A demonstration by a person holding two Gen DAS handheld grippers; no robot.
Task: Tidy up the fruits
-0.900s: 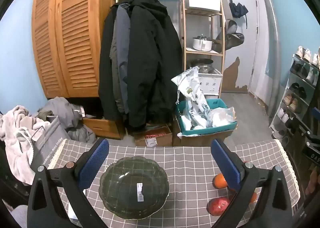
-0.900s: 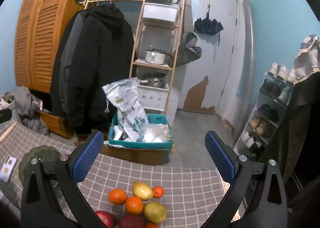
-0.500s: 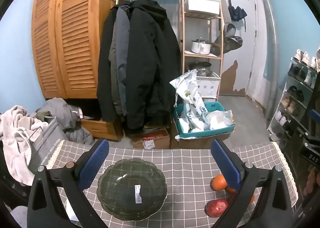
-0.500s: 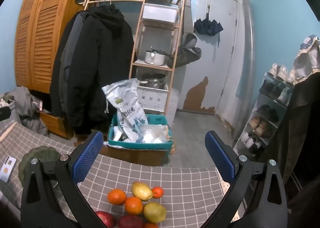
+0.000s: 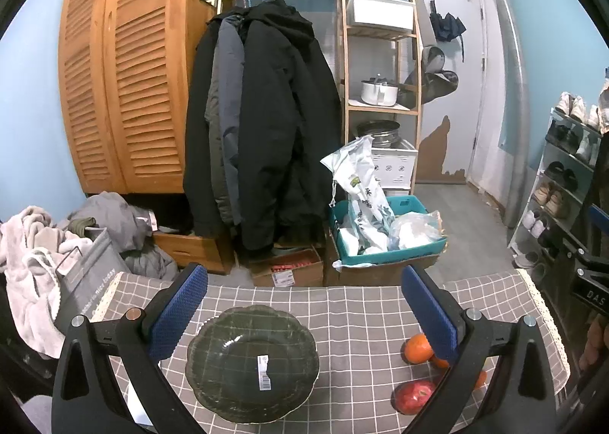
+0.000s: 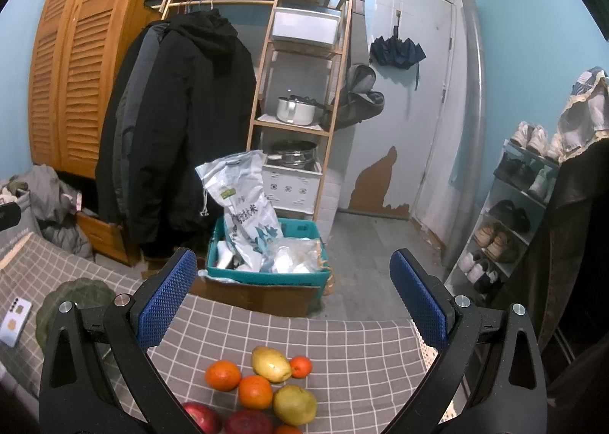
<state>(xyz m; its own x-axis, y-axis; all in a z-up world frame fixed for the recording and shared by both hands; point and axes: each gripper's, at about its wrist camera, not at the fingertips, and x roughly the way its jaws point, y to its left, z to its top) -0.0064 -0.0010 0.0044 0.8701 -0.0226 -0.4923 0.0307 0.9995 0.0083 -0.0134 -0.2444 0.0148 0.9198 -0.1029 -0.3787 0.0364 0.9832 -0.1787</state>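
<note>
Still unsorted: fruit and plate apart on the bench

Bench (image 5: 361, 304) carries the empty green plate (image 5: 252, 359) at lower centre; the fruits (image 6: 262, 390) cluster at lower centre of the right view. Left gripper (image 5: 304, 308) and right gripper (image 6: 291, 295) hover, jaws fully spread, holding nothing, seemingly ready to pick.

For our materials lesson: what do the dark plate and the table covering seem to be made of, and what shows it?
Plate: probably tinted glass, glossy; the cloth's grid shows through it, and a barcode sticker sits on it.
Table covering: apparently woven fabric, matte grey with white checks, with a lace-like trim along its edge.
</note>
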